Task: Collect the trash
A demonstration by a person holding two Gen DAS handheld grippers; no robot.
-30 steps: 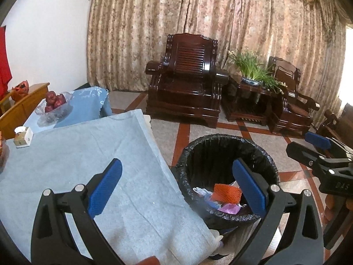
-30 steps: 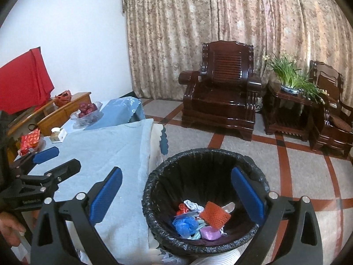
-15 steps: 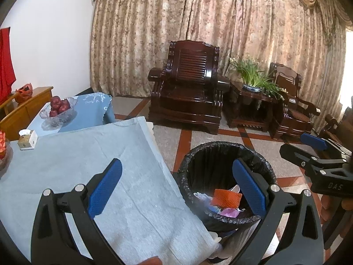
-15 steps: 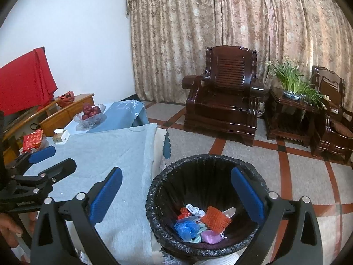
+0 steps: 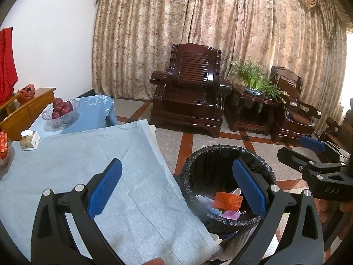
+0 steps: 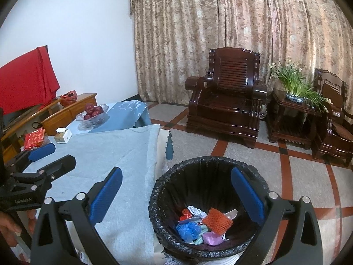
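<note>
While both the left gripper (image 5: 176, 190) and right gripper (image 6: 175, 190) gaped wide and empty, the trash (image 6: 204, 225) sat inside the bin (image 6: 167, 181); scanning the table (image 5: 88, 154) for leftovers seemed wise.

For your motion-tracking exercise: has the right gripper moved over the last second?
Yes. In the right wrist view the trash bin sits lower and the armchair has dropped too, so the right gripper, jaws open, has lifted or tilted upward.
</note>
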